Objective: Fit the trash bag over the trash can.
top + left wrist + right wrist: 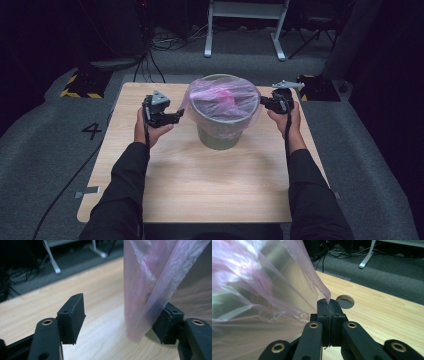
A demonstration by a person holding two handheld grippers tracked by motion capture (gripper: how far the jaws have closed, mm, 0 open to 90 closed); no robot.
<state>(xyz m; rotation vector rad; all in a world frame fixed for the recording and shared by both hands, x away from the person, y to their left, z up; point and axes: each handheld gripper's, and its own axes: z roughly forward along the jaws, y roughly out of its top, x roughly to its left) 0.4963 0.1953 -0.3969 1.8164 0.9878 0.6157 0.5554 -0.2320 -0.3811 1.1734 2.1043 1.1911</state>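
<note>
Left gripper (pixel 117 317): jaws stand apart, nothing clamped; a hanging flap of the pink bag (pixel 147 290) lies between them and rests against the right-hand pad, but the other pad is clear of it.
Right gripper (pixel 329 305): jaws pressed together on a thin corner of the bag's edge, which rises to a point just above the pads.
Bag position: it lines the green bin (pixel 220 137), its rim folded over the bin's mouth and hanging down the outside.
Bin position: upright at the middle of the table (pixel 200 190), between the two hands.
Key relation: the free flap lies just inside the left gripper's opening, on the bin's left side in the high view; the left hand (pixel 150 131) is nearest to it.
Judgement: the left side seems released, the right side is pinched.
Far: grey floor and white desk legs (pixel 245 30) behind the table.
</note>
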